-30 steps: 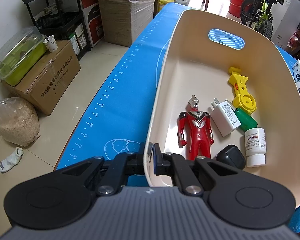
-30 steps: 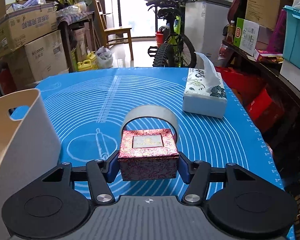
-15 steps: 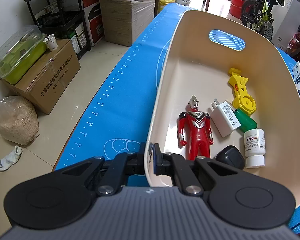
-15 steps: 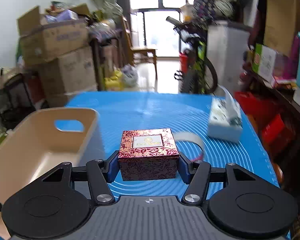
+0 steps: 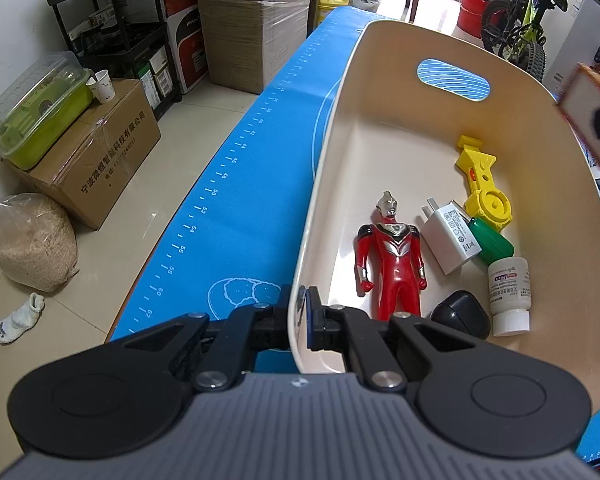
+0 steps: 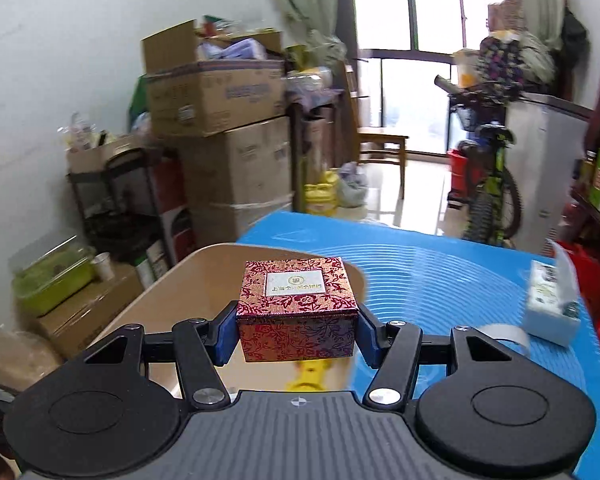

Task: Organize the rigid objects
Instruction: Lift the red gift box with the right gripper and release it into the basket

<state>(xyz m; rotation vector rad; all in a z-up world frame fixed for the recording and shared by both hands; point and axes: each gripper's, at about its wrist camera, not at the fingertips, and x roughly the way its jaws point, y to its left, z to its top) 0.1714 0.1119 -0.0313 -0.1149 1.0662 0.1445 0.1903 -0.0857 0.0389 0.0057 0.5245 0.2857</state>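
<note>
My left gripper (image 5: 299, 318) is shut on the near rim of a cream basket (image 5: 324, 152) on the blue mat. In the basket lie a red hero figure (image 5: 392, 256), a white charger (image 5: 450, 238), a yellow toy (image 5: 484, 184), a green cap (image 5: 492, 240), a white pill bottle (image 5: 508, 294) and a black case (image 5: 460, 314). My right gripper (image 6: 296, 330) is shut on a red patterned box (image 6: 298, 314) and holds it above the basket (image 6: 172, 292). The box also shows blurred at the right edge of the left wrist view (image 5: 590, 120).
A tissue box (image 6: 550, 306) and a grey tape ring (image 6: 500, 334) sit on the blue mat (image 6: 440, 280) at the right. Cardboard boxes (image 5: 256, 20), a shelf (image 5: 112, 36) and a bicycle (image 5: 520, 28) stand around the table. The table's left edge (image 5: 204, 216) drops to the floor.
My right gripper has swung left and up with the red box, from over the mat to above the basket. The left gripper has kept its hold on the basket rim.
</note>
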